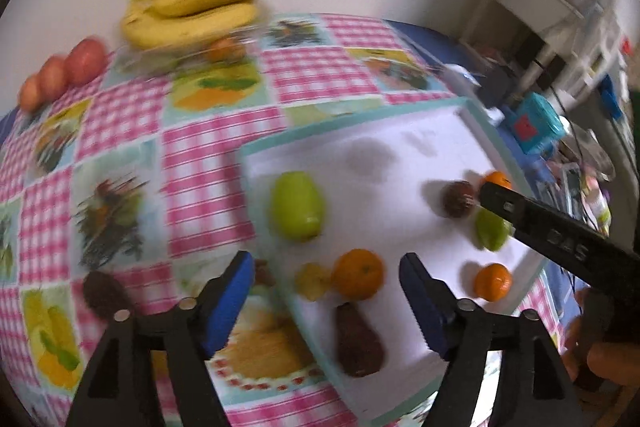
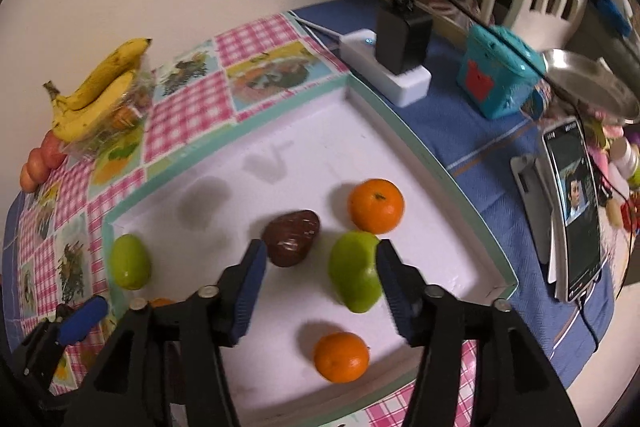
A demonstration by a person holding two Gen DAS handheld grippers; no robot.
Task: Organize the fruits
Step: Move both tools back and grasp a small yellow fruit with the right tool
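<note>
Right gripper is wide apart near the green fruit at 3 o'clock; it looks smooth, slippery, so grab its fat middle.

A white power strip with a black adapter plugged in lies on the blue cloth. Near it stand a teal box and a propped phone with its screen lit.

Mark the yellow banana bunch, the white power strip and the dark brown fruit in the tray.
yellow banana bunch [image 1: 192, 15], left wrist view, mid-bunch
white power strip [image 2: 384, 71], right wrist view, top face
dark brown fruit [image 2: 291, 237], right wrist view, centre
</note>
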